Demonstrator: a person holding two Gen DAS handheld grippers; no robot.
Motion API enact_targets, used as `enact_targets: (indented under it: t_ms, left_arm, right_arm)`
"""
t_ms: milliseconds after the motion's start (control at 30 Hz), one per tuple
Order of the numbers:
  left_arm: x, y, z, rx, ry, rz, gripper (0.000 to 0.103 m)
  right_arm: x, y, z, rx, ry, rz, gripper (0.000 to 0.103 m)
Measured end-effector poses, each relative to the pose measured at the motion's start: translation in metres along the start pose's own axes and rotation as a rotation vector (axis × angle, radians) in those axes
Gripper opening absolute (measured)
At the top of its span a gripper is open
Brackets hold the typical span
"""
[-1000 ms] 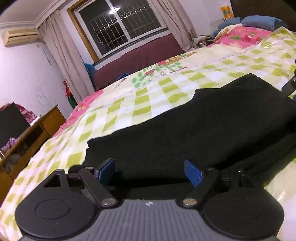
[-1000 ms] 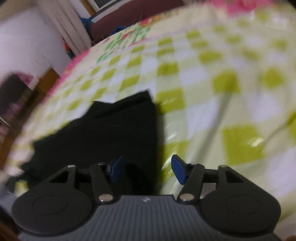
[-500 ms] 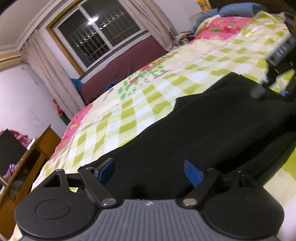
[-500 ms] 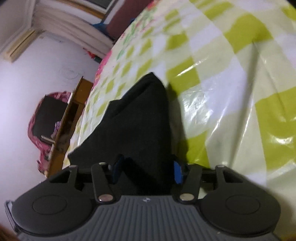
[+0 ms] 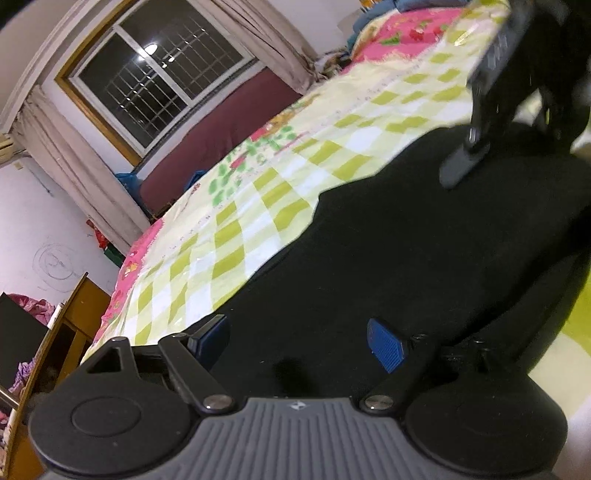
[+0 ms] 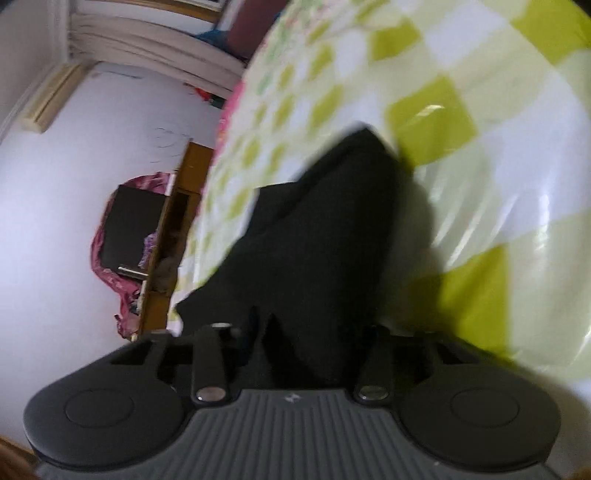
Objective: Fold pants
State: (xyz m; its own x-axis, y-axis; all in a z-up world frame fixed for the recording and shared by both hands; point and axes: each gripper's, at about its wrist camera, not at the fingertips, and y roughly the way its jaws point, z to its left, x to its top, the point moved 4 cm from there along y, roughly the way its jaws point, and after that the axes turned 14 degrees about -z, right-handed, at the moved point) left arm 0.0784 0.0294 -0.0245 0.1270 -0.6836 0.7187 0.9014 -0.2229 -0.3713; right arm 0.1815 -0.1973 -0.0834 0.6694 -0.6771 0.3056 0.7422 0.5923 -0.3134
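The black pants (image 5: 424,236) lie folded on the bed with the green-checked cover (image 5: 258,206). My left gripper (image 5: 299,339) is open, its blue pads either side of the near edge of the pants. My right gripper (image 6: 295,332) is shut on the pants (image 6: 325,236); its pads are buried in the cloth, which rises in a peak in front of it. The right gripper also shows in the left wrist view (image 5: 480,144), over the far right end of the pants.
A barred window (image 5: 159,74) with curtains and a dark red headboard stand beyond the bed. A wooden cabinet (image 5: 66,332) stands at the left. Pillows (image 5: 399,33) lie at the far right. A plastic sheet (image 6: 498,221) covers the bed.
My right gripper has closed on the end of the pants and lifted it. My left gripper has tilted and stayed open at the near edge.
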Motion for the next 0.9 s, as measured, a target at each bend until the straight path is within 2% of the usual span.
enact_targets:
  t_ms: [67,200,300,433,567,633,700,900]
  left_arm:
    - [0.003,-0.005,-0.004,-0.016,0.001,-0.004,0.092]
    - [0.016,-0.015,-0.027,-0.075,0.025,-0.028,0.088]
    - [0.032,-0.021,-0.05,-0.131,0.019,-0.058,0.086]
    - [0.057,-0.031,-0.089,-0.27,-0.038,-0.109,0.086]
    - [0.076,-0.042,-0.131,-0.376,0.014,-0.16,0.087]
    - [0.083,-0.044,-0.138,-0.407,0.018,-0.161,0.088]
    - [0.085,-0.042,-0.143,-0.444,-0.004,-0.138,0.088]
    - [0.069,-0.06,-0.143,-0.39,-0.048,-0.183,0.088]
  right_arm:
    - [0.003,-0.018,0.004,0.061,0.071,-0.049,0.015]
    - [0.006,-0.043,-0.002,0.017,0.058,-0.103,0.014]
    - [0.014,-0.069,-0.017,-0.037,0.092,-0.136,0.014]
    - [0.031,-0.13,-0.027,-0.145,0.067,-0.214,0.014]
    - [0.042,-0.177,-0.011,-0.294,-0.006,-0.249,0.014]
    - [0.043,-0.194,0.0,-0.339,-0.045,-0.255,0.014]
    - [0.039,-0.186,0.018,-0.352,-0.076,-0.267,0.014]
    - [0.034,-0.167,0.062,-0.384,-0.16,-0.286,0.015]
